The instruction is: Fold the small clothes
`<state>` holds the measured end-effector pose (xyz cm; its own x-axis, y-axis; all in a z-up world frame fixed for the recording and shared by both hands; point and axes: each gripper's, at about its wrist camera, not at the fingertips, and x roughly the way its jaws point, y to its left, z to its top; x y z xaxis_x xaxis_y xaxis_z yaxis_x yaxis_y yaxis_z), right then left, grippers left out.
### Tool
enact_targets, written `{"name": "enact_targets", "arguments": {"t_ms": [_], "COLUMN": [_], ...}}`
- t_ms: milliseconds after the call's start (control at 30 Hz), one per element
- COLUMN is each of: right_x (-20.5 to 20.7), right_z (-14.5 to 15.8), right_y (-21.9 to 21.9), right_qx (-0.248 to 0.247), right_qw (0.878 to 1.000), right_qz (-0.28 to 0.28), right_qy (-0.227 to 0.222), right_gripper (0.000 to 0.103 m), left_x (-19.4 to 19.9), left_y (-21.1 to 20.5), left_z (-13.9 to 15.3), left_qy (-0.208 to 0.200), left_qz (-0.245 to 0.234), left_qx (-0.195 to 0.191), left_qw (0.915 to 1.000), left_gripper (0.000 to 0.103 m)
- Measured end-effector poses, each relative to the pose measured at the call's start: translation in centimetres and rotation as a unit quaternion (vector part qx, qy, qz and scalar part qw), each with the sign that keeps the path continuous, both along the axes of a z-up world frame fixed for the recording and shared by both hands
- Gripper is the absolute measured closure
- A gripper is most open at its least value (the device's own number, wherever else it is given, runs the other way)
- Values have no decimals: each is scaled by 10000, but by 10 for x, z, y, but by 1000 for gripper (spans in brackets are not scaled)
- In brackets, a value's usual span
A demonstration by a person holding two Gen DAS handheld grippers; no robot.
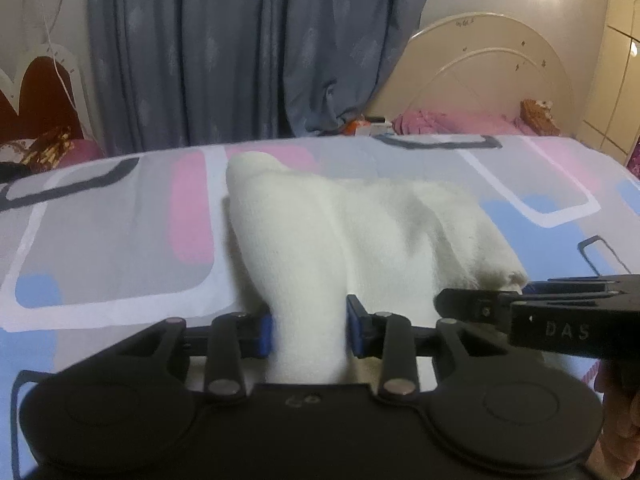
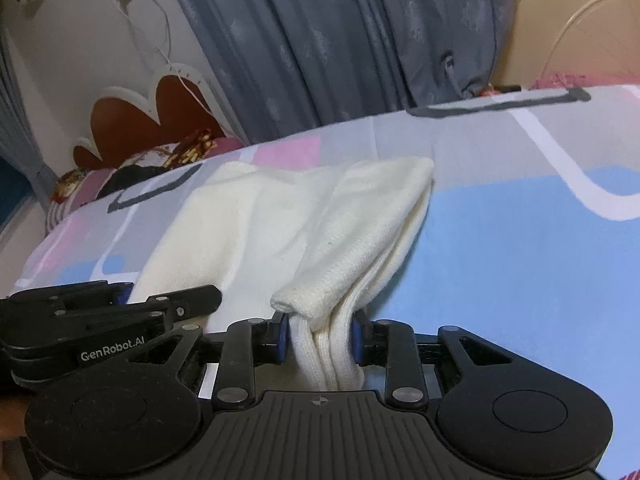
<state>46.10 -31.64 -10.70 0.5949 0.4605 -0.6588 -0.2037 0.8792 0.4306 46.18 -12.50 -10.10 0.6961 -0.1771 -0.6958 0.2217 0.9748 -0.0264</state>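
A small cream-white knitted garment (image 1: 360,232) lies on the patterned bed sheet (image 1: 112,232), its near edge lifted. My left gripper (image 1: 310,330) is shut on the garment's near left part, cloth bunched between its blue pads. My right gripper (image 2: 322,334) is shut on the ribbed near right edge of the same garment (image 2: 288,216). The right gripper also shows at the right edge of the left wrist view (image 1: 540,312), and the left gripper shows at the left of the right wrist view (image 2: 112,312). The two grippers are close together, side by side.
The sheet is grey, pink, blue and white. Blue-grey curtains (image 1: 240,48) hang behind the bed. A cream headboard (image 1: 492,76) with pink bedding stands at the back right. A brown heart-shaped headboard (image 2: 156,116) and pillows are at the back left.
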Motion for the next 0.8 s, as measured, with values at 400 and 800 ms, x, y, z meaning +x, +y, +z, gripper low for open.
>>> {"name": "enact_targets", "arguments": {"t_ms": [400, 800], "right_x": [-30, -39], "right_z": [38, 42], "right_y": [72, 249], "right_qx": [-314, -160], "right_qw": [9983, 9939], "right_qz": [190, 893], "right_qy": [-454, -620], "right_gripper": [75, 75], "left_x": [-30, -53], "left_y": [72, 227], "left_z": [30, 45], "left_qy": [-376, -390], "left_qz": [61, 805], "left_qx": [-61, 14], "left_qw": [9993, 9960], "left_gripper": [70, 70]}}
